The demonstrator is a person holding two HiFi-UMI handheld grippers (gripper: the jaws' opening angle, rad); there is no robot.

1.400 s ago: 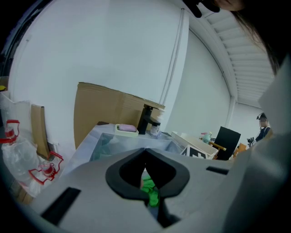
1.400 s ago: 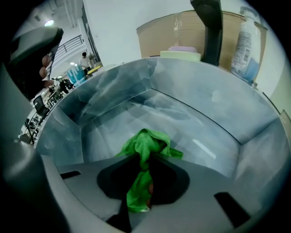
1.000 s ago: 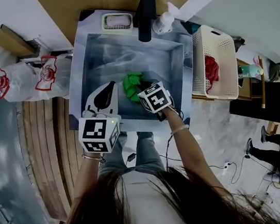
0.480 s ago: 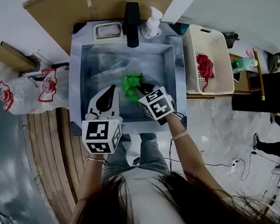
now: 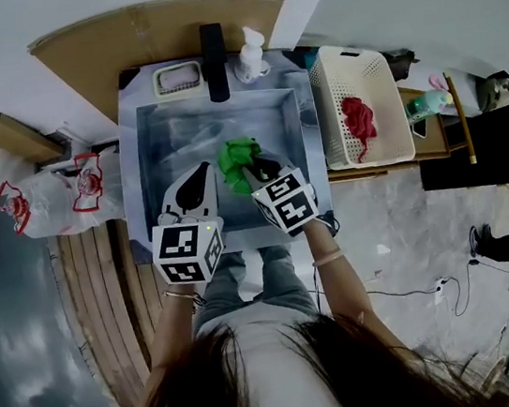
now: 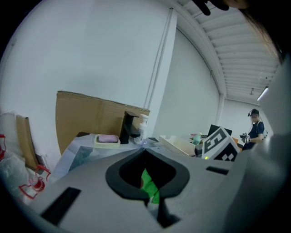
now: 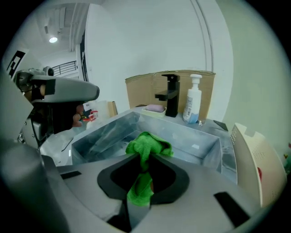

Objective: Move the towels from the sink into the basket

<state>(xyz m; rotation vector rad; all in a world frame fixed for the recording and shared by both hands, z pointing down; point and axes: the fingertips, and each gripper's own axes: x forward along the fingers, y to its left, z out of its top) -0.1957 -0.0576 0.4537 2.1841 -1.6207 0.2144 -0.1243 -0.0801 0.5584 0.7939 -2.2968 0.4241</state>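
Observation:
A green towel (image 5: 236,157) hangs bunched above the steel sink (image 5: 133,178), and my right gripper (image 5: 255,171) is shut on it. In the right gripper view the green towel (image 7: 148,146) is pinched between the jaws, and a strip trails back through them. My left gripper (image 5: 199,172) hovers over the sink's near left part, beside the towel. Its jaws are shut with nothing in them. In the left gripper view the left gripper (image 6: 145,148) shows the towel (image 6: 148,183) only behind its jaws. The white basket (image 5: 330,106) stands right of the sink with a red towel (image 5: 357,120) inside.
A black faucet (image 5: 211,48), a soap bottle (image 5: 249,54) and a soap dish (image 5: 177,78) line the sink's far edge in front of a cardboard sheet (image 5: 134,31). Plastic bags (image 5: 63,190) lie on the floor at the left. A dark cabinet (image 5: 473,146) stands beyond the basket.
My right gripper has risen out of the sink with the green towel in it. The left gripper has shifted a little and lifted slightly.

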